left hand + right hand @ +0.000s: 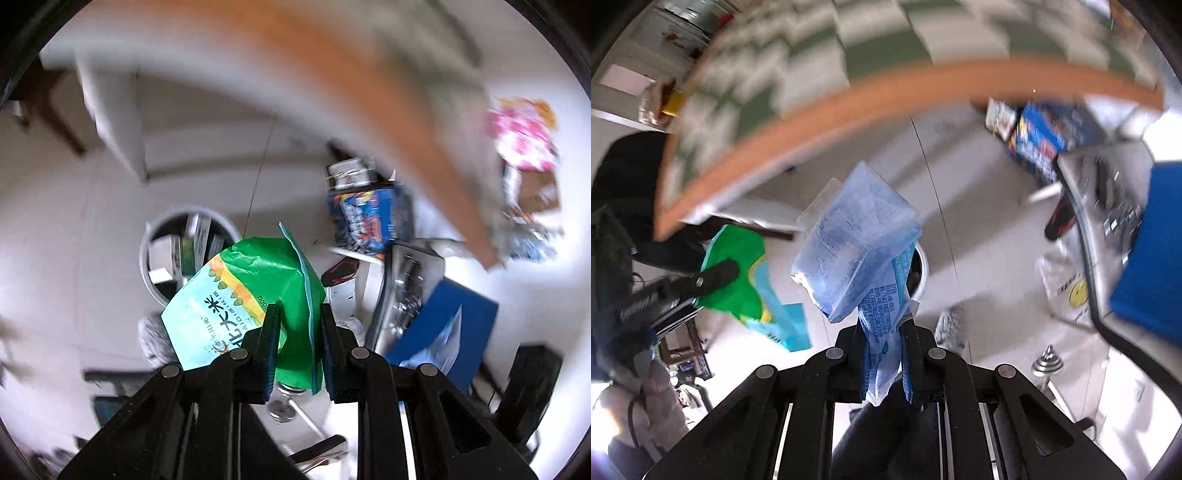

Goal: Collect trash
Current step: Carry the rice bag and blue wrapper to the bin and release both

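Note:
My left gripper (298, 314) is shut on a green and light-blue rice bag (240, 295) and holds it in the air above the floor. A round grey trash bin (162, 243) with trash inside stands on the floor just beyond and left of the bag. My right gripper (884, 328) is shut on a clear blue plastic wrapper (857, 240) that sticks up from the jaws. In the right wrist view the left gripper (713, 275) with the green bag (738, 266) is at the left, and the bin's rim (923, 273) peeks out behind the wrapper.
An orange-edged table (369, 92) with a checked cloth (849, 44) hangs over the scene. Coloured boxes (369, 218), a blue panel (450, 325) and a metal rack (402, 291) crowd the right. A grey slipper (155, 339) and a dumbbell (1047, 363) lie on the floor.

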The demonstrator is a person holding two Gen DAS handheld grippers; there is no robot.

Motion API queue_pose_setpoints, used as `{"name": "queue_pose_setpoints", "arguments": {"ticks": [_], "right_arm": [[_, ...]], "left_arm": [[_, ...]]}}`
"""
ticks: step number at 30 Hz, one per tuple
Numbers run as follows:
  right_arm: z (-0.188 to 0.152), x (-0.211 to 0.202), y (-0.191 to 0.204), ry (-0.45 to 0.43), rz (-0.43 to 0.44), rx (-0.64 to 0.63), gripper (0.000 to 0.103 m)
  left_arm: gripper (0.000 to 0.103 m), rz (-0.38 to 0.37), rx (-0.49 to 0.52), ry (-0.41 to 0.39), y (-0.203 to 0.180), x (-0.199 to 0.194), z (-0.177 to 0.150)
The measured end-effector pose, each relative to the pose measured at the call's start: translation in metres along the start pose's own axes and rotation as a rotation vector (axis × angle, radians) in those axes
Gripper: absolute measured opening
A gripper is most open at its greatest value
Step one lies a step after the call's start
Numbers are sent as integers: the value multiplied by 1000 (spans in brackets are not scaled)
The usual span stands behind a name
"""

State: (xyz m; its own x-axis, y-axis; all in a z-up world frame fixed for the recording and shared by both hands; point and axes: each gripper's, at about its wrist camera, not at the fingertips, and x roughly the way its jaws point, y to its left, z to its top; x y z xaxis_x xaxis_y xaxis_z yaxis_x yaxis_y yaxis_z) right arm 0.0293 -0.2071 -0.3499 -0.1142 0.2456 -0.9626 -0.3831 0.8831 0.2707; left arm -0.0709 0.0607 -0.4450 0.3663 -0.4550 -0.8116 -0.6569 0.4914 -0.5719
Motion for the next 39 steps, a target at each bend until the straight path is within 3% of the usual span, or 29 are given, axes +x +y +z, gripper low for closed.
{"name": "queue_pose_setpoints", "arguments": {"ticks": [3,7,14,19,20,21,23,25,27,29,34,35,37,38,39], "right_arm": [[2,81,-21,57,-11,22,13],[13,191,-49,120,1,53,13],[29,325,-71,204,57,73,14],[36,387,-72,232,96,72,14],[37,394,-73,241,104,69,14],[38,402,-73,248,108,68,15],[43,412,-76,252,112,53,15],[48,407,-74,235,103,36,15],[51,400,-69,220,102,17,15],[54,393,-64,214,104,-5,15],[43,390,-30,243,116,-106,15],[41,390,-25,250,111,-124,21],[32,395,-11,278,118,-165,52],[29,395,-10,282,127,-169,80],[27,393,-9,283,137,-171,96]], "left_arm": [[17,-53,-132,61,56,83,27],[18,-53,-220,120,103,164,50],[21,34,-247,217,150,235,61],[27,63,-231,214,151,236,68],[41,75,-223,212,152,236,70],[62,84,-211,200,152,232,72],[79,90,-199,182,150,227,75],[84,96,-174,147,147,213,74],[101,126,-158,113,144,199,73],[103,191,-120,65,141,183,68],[103,448,-2,-73,144,150,37],[103,472,5,-83,145,149,32],[103,520,17,-101,152,145,20],[103,538,19,-105,153,144,16],[103,558,25,-108,155,142,9]]}}
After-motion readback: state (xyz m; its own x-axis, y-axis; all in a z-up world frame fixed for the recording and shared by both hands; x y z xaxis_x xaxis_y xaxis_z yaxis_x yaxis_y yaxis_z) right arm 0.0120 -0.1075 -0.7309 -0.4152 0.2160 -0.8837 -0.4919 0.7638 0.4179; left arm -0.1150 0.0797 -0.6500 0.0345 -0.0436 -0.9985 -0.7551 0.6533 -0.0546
